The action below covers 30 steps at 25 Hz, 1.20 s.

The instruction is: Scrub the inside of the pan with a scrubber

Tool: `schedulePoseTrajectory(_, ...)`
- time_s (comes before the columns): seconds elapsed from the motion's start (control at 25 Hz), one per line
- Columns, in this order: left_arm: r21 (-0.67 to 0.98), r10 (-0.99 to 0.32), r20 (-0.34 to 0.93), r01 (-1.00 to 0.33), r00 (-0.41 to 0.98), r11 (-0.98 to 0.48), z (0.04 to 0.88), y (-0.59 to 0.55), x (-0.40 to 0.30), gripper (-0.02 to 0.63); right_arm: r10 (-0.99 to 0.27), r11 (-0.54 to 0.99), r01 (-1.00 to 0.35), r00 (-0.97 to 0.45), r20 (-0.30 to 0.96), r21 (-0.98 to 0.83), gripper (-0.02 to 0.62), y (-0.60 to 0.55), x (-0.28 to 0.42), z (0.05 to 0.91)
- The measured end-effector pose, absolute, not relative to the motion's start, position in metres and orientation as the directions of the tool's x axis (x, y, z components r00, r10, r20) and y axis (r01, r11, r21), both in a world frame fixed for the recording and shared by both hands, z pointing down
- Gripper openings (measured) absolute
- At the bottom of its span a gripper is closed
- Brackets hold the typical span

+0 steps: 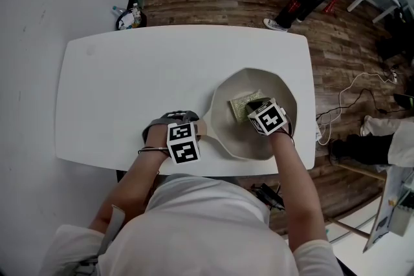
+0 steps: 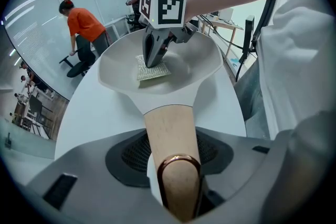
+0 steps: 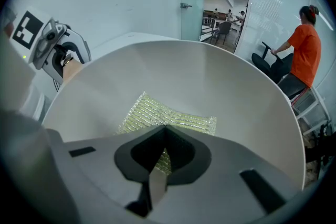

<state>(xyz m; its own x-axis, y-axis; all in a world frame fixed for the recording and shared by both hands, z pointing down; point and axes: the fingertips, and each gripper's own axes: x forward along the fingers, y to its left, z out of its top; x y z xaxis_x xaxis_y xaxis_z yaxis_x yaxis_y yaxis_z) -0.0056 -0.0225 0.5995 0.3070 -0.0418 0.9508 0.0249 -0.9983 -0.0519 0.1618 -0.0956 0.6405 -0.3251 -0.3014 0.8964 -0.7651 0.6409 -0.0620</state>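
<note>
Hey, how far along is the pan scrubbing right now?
Set-up looks done: the left gripper has its jaws clamped on the wooden handle, steadying the pan on the table, and the right gripper is shut on the scrubber. In hand: the scrubber is pressed onto the pan's floor. Left: covering the floor and walls. No dirt or suds show, so how much has been scrubbed can't be told.

One pan (image 1: 277, 95), one scrubber (image 1: 240, 107), one table (image 1: 129, 94).

Pan (image 1: 240, 141) on counter (image 1: 129, 94), right half.
Scrubber (image 1: 240, 107) lies inside pan; handle (image 1: 202, 128) points left, near counter's front edge.
</note>
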Motion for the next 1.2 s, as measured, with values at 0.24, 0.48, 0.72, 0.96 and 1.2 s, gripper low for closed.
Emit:
schedulePoseTrajectory(0.24, -0.060, -0.051, 0.949, 0.017, 0.312, -0.998, 0.594, -0.025, -0.008, 0.199, -0.297, 0.642, -0.763, -0.340, 0.892, -0.077, 0.021, -0.096, 0.158, 0.640)
schedulePoseTrajectory(0.48, -0.054, -0.050, 0.951, 0.005, 0.305, -0.999, 0.589, -0.024, -0.009, 0.199, -0.299, 0.650, -0.756, -0.343, 0.890, -0.073, 0.021, -0.092, 0.159, 0.640)
schedulePoseTrajectory(0.72, -0.064, -0.063, 0.952, -0.005, 0.300, -0.998, 0.583, -0.025, -0.013, 0.199, -0.289, 0.655, -0.751, -0.351, 0.891, -0.084, 0.021, -0.085, 0.160, 0.643)
schedulePoseTrajectory(0.96, -0.076, -0.083, 0.946, -0.035, 0.314, -0.997, 0.566, -0.023, -0.021, 0.199, -0.298, 0.726, -0.688, -0.340, 0.892, -0.020, 0.021, -0.085, 0.156, 0.638)
schedulePoseTrajectory(1.2, -0.056, -0.090, 0.920, -0.099, 0.380, -0.994, 0.543, -0.026, -0.025, 0.198, -0.398, 0.706, -0.708, -0.370, 0.839, 0.022, 0.020, -0.095, 0.145, 0.620)
